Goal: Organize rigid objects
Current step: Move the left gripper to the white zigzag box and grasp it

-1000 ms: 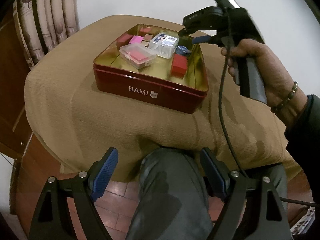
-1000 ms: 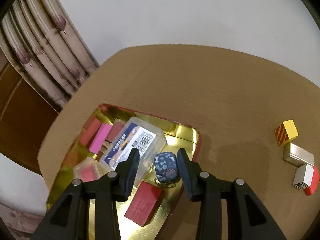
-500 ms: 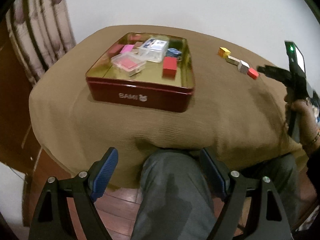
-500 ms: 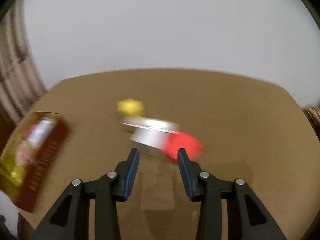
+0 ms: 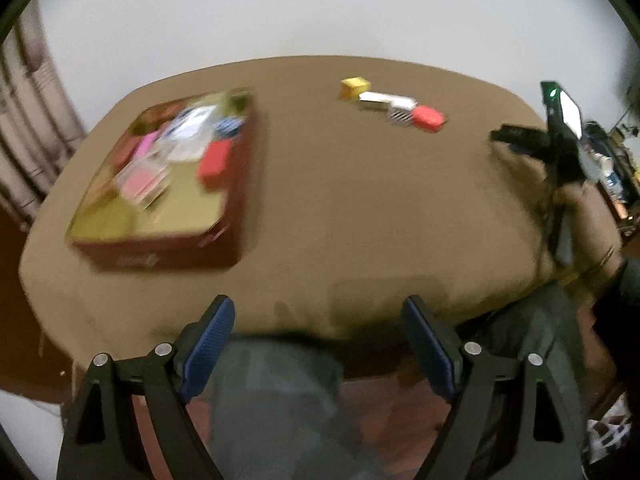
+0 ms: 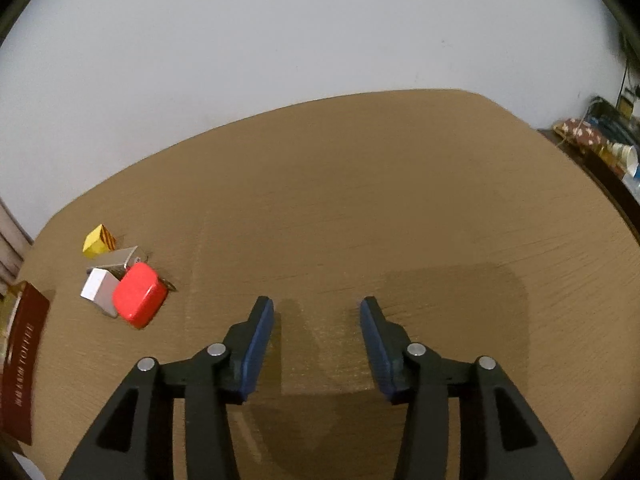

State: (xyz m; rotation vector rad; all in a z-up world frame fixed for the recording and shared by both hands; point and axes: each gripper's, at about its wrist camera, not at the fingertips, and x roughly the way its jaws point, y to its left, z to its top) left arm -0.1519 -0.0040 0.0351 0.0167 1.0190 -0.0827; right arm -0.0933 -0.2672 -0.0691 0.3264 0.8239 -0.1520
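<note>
A red tin (image 5: 160,254) with a gold inside stands at the table's left and holds several small boxes and blocks; its edge shows in the right wrist view (image 6: 22,364). A yellow block (image 6: 98,240), a silver box (image 6: 120,260), a white block (image 6: 98,290) and a red rounded case (image 6: 138,294) lie in a cluster on the tan cloth; the cluster also shows in the left wrist view (image 5: 394,106). My left gripper (image 5: 320,344) is open and empty at the table's near edge. My right gripper (image 6: 316,340) is open and empty, low over bare cloth right of the cluster.
The tan cloth-covered table (image 6: 360,200) stands against a white wall. A curtain (image 5: 24,140) hangs at the left. A cluttered dark shelf (image 6: 608,148) stands at the far right. The person's legs (image 5: 280,408) are below the table's near edge.
My right gripper has left the tin, empty, and swung right past the cluster of blocks. The left wrist view has turned to the right and is blurred.
</note>
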